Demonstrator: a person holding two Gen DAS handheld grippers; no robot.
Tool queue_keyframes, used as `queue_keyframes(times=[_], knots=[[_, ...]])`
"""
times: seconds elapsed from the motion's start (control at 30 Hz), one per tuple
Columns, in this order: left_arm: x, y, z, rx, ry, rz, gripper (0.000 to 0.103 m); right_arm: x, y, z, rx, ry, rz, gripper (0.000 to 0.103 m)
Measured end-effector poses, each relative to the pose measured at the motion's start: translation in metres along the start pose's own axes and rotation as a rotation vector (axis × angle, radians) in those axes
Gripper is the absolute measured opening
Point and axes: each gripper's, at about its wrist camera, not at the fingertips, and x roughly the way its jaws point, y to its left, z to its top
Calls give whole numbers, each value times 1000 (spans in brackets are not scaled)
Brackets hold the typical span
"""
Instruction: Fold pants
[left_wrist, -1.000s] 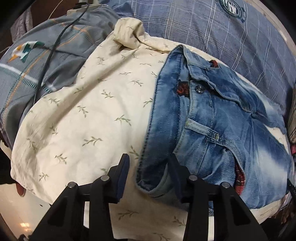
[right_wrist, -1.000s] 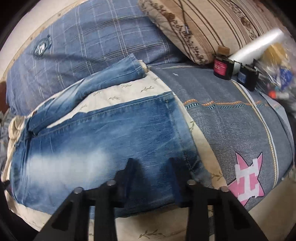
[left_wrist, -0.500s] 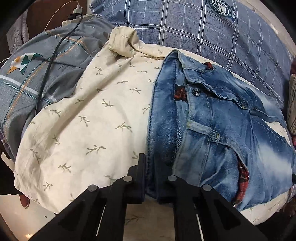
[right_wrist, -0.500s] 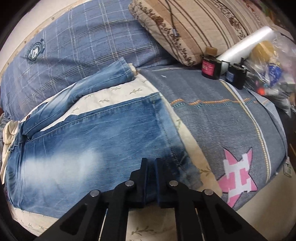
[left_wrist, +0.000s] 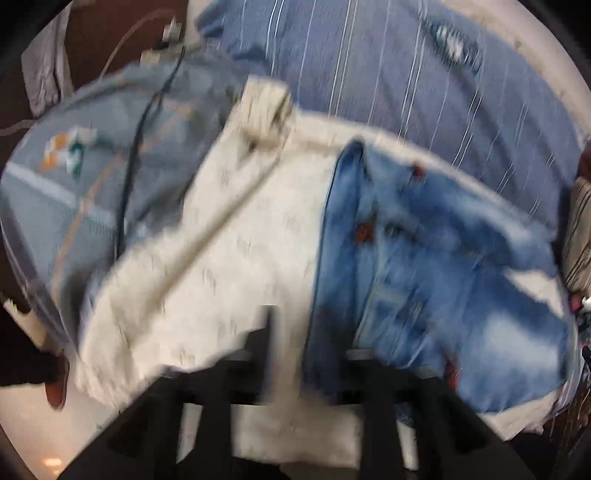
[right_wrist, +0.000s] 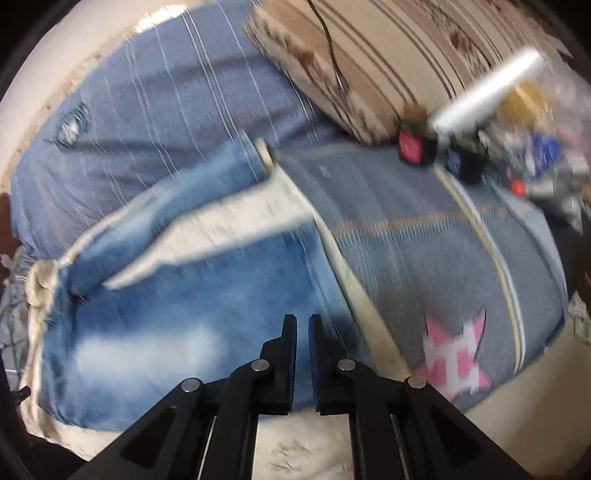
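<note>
Pants (left_wrist: 424, 258) are laid flat on the cream leaf-print cloth (left_wrist: 240, 277), with the waistband (left_wrist: 343, 221) toward that cloth's left part and the legs run out to its right edge. Half a second earlier both grippers were clamped on the denim edge nearest the cloth's front border; both views are now smeared by motion and the cloth is seen from higher up. The left gripper (left_wrist: 301, 343) has just been opening: its jaws are spread, and the waistband corner is seen between them. A strip of cream cloth shows beside the left finger, so no firm pinch is read there, though blur limits certainty. The right gripper (right_wrist: 303, 354) is pressed nearly together at the front edge of the near leg, close to the cloth's right border, and denim is judged to be pinched in the slit. The far leg (right_wrist: 177, 199) lies untouched toward the cloth's back edge. The near leg is judged to be meant for carrying over the far one. With the waistband end apparently released, only the hem end would travel. A re-grip at the waistband is probably needed before the fold is carried across.
</note>
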Motion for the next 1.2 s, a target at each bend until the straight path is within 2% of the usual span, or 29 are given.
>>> queue_keyframes(times=[0.03,0.07,0.13,0.17,0.2,0.27,0.33,0.37,0.4,0.47,0.57,0.6,0.7,0.8,0.87,0.93,1.0,1.1,1.2], knots=[[-6,-4,13,6,-33,2,80,-3,4,11,-6,-14,34,10],[-10,-11,25,16,-74,7,84,-4,11,24,-13,-26,61,12],[-11,-25,50,54,-126,12,85,-3,23,48,-16,-47,109,20],[-8,-34,64,80,-140,15,85,0,30,61,-14,-57,151,29],[-3,-40,76,97,-147,16,87,4,37,73,-6,-65,194,51],[18,-54,104,122,-141,17,89,10,48,93,12,-122,257,84],[45,-62,129,120,-85,-8,89,21,62,111,-9,-180,283,84],[59,-64,139,110,-54,-21,89,31,71,122,-29,-175,255,84],[74,-67,149,95,-25,-28,89,47,80,134,-52,-140,210,83],[103,-73,167,82,19,-34,89,79,94,153,-85,-68,195,81],[140,-85,187,68,67,-32,89,128,107,179,-136,7,136,59],[151,-90,192,69,86,-43,89,140,107,185,-143,23,130,56],[183,-104,198,68,157,-47,89,173,102,202,-147,47,110,55],[203,-112,195,66,184,-69,88,199,95,218,-119,73,119,56],[211,-119,193,100,190,-65,78,211,96,226,-128,76,99,56],[218,-126,191,132,207,-68,57,221,96,234,-132,84,86,56],[223,-130,189,137,218,-79,48,232,96,239,-133,95,62,56],[225,-134,189,150,208,-72,36,250,94,244,-118,116,51,56],[228,-139,191,151,210,-69,35,274,97,246,-116,169,18,56]])
